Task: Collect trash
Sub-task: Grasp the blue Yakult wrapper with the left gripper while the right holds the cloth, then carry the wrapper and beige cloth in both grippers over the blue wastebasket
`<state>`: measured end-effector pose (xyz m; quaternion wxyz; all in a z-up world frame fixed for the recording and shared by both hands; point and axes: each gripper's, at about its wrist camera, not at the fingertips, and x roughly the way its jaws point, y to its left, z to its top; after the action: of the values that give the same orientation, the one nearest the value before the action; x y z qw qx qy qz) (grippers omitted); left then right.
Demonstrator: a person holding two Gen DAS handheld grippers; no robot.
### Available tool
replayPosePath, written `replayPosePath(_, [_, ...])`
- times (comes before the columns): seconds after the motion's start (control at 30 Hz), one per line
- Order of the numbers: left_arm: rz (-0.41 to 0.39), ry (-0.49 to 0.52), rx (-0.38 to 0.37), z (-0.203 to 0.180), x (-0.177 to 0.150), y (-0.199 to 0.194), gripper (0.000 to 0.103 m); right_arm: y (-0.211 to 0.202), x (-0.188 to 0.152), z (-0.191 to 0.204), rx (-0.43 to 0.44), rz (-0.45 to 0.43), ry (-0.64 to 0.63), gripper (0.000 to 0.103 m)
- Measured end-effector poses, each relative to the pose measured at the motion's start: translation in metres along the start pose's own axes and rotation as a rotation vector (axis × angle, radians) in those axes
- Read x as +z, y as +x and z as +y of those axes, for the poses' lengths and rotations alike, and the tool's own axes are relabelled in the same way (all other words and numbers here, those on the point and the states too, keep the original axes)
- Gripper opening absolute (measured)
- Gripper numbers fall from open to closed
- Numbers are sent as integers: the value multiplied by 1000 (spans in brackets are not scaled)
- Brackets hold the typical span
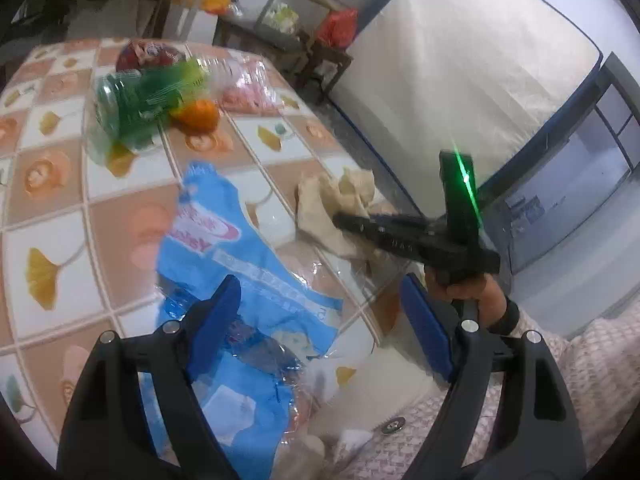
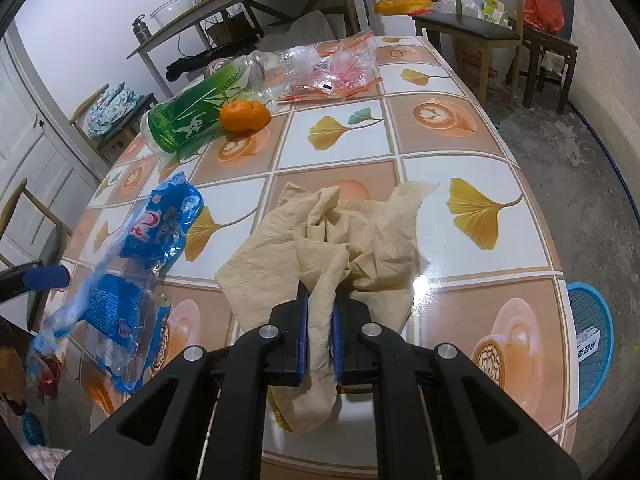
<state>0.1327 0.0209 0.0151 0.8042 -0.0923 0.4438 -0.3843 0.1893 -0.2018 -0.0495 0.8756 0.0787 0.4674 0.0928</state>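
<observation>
Most of the job looks undone: the tiled table point(image 2: 440, 152) is littered. At upper left of the right wrist view lies an empty green-labelled bottle point(image 2: 192, 120) beside an orange point(image 2: 245, 116). Left of centre sprawls a crinkled blue plastic wrapper point(image 2: 132, 264); the left gripper point(image 1: 320, 336) hangs over it, spread wide, gripping nothing. At centre the right gripper point(image 2: 320, 320) is clenched on a crumpled beige paper towel point(image 2: 340, 236) resting on the table.

Left wrist view motion-blurred, right sharp; fisheye-bent edges, glare on tablecloth point(image 2: 424, 280).
</observation>
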Motion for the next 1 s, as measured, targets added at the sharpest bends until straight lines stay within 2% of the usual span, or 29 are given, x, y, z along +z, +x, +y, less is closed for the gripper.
replayPosePath(0.07, [-21, 24, 44, -1, 3, -5, 78, 0, 0, 0, 0, 0, 0, 10])
replayPosePath(0.17, [-6, 53, 169, 3, 6, -1, 78, 0, 0, 0, 0, 0, 0, 10])
replayPosePath(0.27, [88, 55, 328, 16, 4, 21, 78, 0, 0, 0, 0, -1, 1, 10])
replayPosePath(0.43, [161, 36, 350, 30, -5, 45, 78, 0, 1, -1, -1, -3, 1, 10])
replayPosePath(0.6, [183, 43, 356, 36, -10, 51, 79, -1, 1, -2, 3, -6, -1, 10])
replayPosePath(0.73, [205, 104, 371, 26, -14, 58, 83, -1, 0, -3, 5, -8, -5, 10])
replayPosePath(0.9, [245, 248, 471, 9, -22, 72, 85, -1, -2, -3, 6, -13, -5, 10])
replayPosePath(1.0, [258, 248, 457, 8, -22, 71, 84, -2, -2, -4, 9, -16, -3, 10])
